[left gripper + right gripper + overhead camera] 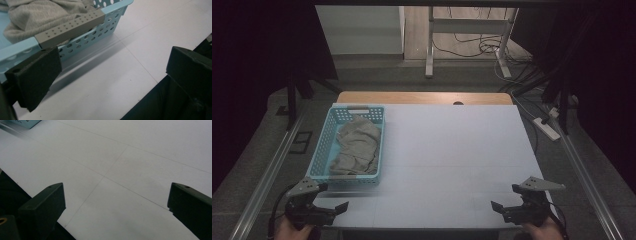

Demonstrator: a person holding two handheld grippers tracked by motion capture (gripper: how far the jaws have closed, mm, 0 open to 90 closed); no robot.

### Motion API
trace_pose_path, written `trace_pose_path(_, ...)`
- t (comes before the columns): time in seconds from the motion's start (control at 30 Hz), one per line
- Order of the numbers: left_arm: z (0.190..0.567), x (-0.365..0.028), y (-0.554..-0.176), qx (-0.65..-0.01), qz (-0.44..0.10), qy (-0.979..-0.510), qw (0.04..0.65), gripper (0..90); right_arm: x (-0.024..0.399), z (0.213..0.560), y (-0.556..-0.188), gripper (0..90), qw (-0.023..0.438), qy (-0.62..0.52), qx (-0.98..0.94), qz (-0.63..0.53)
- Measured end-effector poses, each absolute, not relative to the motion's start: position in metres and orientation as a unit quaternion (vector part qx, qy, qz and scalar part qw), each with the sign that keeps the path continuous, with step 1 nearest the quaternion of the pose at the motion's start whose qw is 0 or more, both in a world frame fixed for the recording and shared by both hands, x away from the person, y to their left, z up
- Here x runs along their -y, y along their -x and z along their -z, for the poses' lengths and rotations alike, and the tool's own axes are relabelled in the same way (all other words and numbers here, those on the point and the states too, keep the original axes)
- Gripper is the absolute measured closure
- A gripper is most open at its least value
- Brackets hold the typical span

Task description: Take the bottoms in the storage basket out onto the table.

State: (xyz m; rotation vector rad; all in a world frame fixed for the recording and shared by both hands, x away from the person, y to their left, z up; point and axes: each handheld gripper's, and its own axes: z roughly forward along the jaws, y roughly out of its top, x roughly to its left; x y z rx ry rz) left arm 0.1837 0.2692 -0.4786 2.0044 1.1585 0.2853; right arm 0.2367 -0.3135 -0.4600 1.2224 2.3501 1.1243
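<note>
The table is the largest thing here, a white sheet covering most of its top, with a strip of bare wood showing along the far edge. On its left side, reaching from the far edge almost to the near one, stands a light blue basket with perforated walls, its long side running away from the person. A grey cloth lies crumpled inside it, filling most of the floor and bunched toward the near end; in the left gripper view the cloth heaps up just behind the basket's near rim, which carries a grey studded grip at its middle. The left gripper sits at the near left corner of the table, just in front of the basket's near wall and not touching it; its jaws stand wide apart with nothing between them, one jaw close below the rim. The right gripper rests well away at the near right corner, over bare white sheet, its jaws likewise spread wide and empty. A hand shows behind the left gripper at the bottom edge.
</note>
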Motion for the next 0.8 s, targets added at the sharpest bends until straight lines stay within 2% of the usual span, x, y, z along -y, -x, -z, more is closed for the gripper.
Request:
trace_pose_path(0.27,0.4753,-0.2694,-0.1822,-0.450,-0.132,-0.786,0.404,0.0,0.3133,0.4603,-0.2373,2.0,0.128,-0.421,-0.811,-0.386)
trace_pose_path(0.8,0.4709,-0.2700,-0.1853,-0.442,-0.129,-0.777,0.429,0.0,0.3129,0.4608,-0.2384,2.1,0.121,-0.421,-0.813,-0.383)
